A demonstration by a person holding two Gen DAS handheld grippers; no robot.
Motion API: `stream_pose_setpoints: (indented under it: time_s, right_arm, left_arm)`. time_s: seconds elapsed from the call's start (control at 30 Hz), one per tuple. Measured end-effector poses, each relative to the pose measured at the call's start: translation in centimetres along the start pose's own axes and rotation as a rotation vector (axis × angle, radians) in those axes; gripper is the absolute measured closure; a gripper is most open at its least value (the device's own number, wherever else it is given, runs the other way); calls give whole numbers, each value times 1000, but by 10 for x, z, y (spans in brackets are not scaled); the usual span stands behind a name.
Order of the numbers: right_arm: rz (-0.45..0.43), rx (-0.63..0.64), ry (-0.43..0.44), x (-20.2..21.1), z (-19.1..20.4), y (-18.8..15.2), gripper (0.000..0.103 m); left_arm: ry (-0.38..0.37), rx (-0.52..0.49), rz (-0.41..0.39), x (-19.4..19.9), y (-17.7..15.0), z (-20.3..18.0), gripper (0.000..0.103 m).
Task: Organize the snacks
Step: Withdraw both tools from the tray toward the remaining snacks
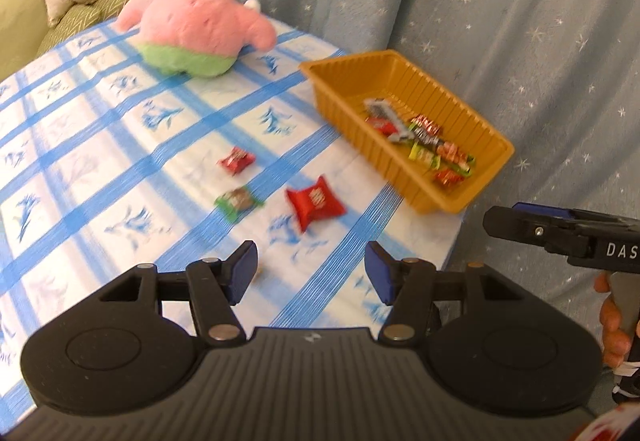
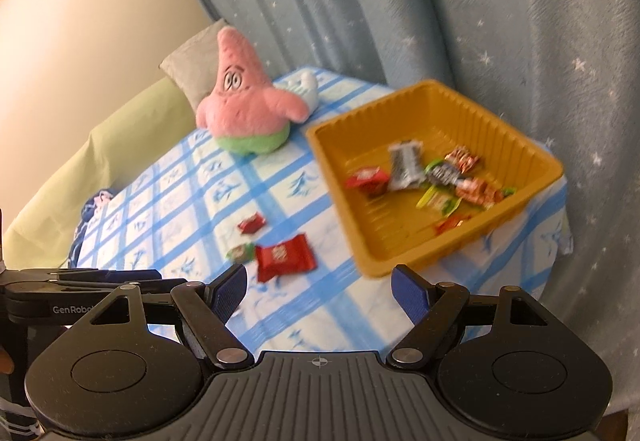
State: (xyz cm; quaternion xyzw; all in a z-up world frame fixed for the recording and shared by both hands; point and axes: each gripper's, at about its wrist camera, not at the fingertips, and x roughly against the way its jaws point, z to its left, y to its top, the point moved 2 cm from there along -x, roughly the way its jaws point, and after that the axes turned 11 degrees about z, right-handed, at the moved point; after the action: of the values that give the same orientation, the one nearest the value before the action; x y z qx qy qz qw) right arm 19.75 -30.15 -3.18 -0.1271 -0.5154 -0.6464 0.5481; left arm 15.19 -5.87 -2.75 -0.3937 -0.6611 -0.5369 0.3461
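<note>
While I hold my two grippers over the table, both sets of jaws are spread wide and nothing is between them. My left gripper hangs above the blue checked cloth near the front edge, and my right gripper is a little to the side of it, over the corner by the tray. The yellow tray sits at the right edge of the table, and part of it sticks out past the edge. Inside it lie many small snacks in a loose heap (red, green, orange and silver wrappers, too blurry to read). Three snacks are not in the tray. The big red packet lies on the cloth closest to my left jaws, just ahead of them. The green candy lies just beside it on the left, and the small red candy is a bit farther back. None of them touch my jaws. At the far end of the table sits a pink star plush with green shorts, leaning a little. Behind everything hangs a blue curtain with white stars. At the right of my left view I can see my fingers around the right handle.
</note>
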Motion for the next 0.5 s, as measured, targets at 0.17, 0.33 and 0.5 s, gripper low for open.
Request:
stream_pose_setpoints:
  time_s: [0.17, 0.33, 0.5]
  right_arm:
    - [32, -8, 2, -11, 16, -14, 24]
    - [71, -4, -5, -25, 29, -26, 24]
    - [103, 2, -12, -37, 39, -35, 24]
  left_arm:
    - [13, 15, 21, 1, -16, 17, 47]
    - [26, 20, 33, 2, -28, 29, 47]
    - [42, 14, 48, 0, -36, 35, 47]
